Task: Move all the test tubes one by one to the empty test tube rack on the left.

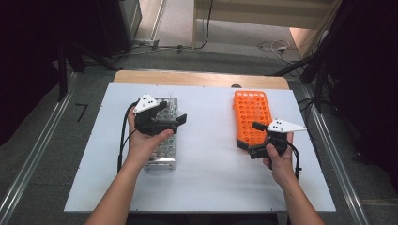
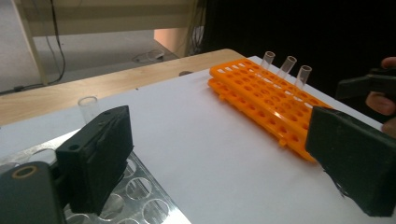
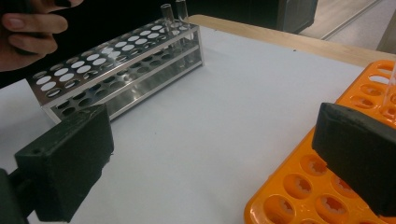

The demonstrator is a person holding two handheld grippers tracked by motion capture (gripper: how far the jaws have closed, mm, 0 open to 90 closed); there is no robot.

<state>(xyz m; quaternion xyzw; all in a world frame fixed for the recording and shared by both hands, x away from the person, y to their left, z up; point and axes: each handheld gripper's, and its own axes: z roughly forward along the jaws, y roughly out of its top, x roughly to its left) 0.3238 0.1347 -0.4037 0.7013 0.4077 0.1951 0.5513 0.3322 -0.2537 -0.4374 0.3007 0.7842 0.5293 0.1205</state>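
High view: my left gripper (image 1: 180,119) hangs open-jawed over the perforated steel rack (image 1: 162,152); the right gripper (image 1: 254,126), jaws open, waits at the orange plastic rack (image 1: 251,112), three clear glass tubes (image 2: 286,67) left to move.

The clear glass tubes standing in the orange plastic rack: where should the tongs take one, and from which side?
Probably at the bare upper part of a clear glass tube, just below its open rim. The three stand upright in a row at the far end of the orange plastic rack, which hides their lower halves. Coming from above, one pad on each side, then lifting straight up seems best.
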